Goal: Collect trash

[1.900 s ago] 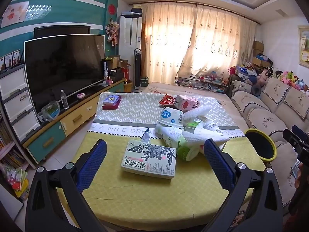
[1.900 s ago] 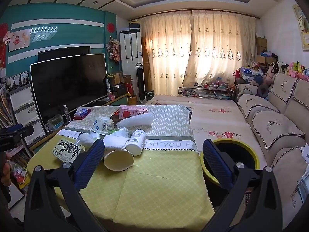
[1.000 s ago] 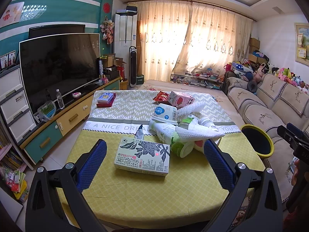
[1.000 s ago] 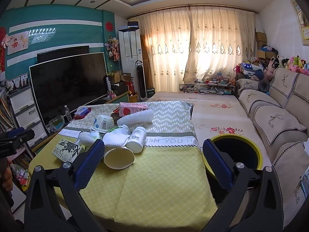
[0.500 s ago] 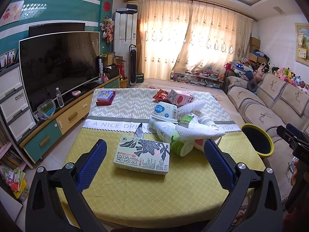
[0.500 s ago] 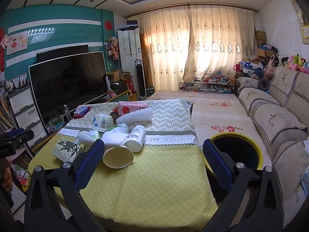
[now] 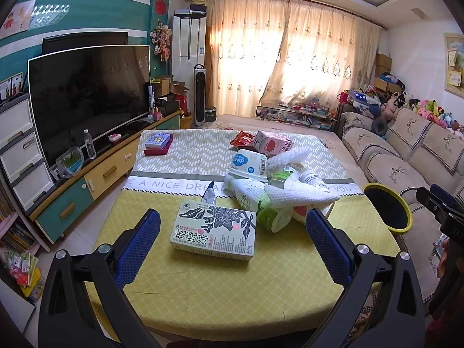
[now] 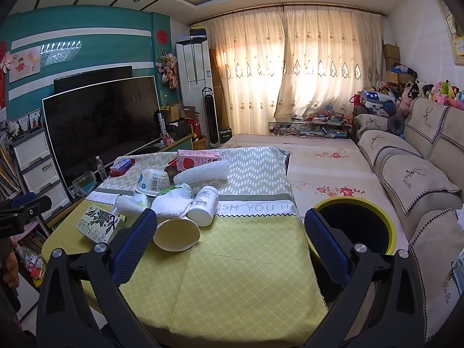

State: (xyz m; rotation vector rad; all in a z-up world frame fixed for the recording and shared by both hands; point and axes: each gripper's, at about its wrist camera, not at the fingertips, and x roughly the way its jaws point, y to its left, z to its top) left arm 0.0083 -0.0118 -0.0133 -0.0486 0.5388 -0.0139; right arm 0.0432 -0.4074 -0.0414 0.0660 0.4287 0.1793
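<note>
I'm holding my left claw (image 7: 232, 232) wide open over the near edge of the worktop (image 7: 261, 284), gripping nothing, with the tissue box (image 7: 216, 233) lying flat between its fingers. Just beyond the tissue box, the trash is sitting in a heap: a green-and-white bottle (image 7: 255, 203) on its side, a white towel (image 7: 301, 194) draped over it, an upturned yogurt tub (image 7: 248, 164), and a pink milk carton (image 7: 272, 145) further back. My right claw (image 8: 229, 237) is also gaping open and empty, hovering near a tipped paper cup (image 8: 177, 233) and a white pill bottle (image 8: 204, 204). Right of the worktop, the yellow-rimmed bin (image 8: 385, 226) is standing beside the sofa (image 8: 420, 179).
</note>
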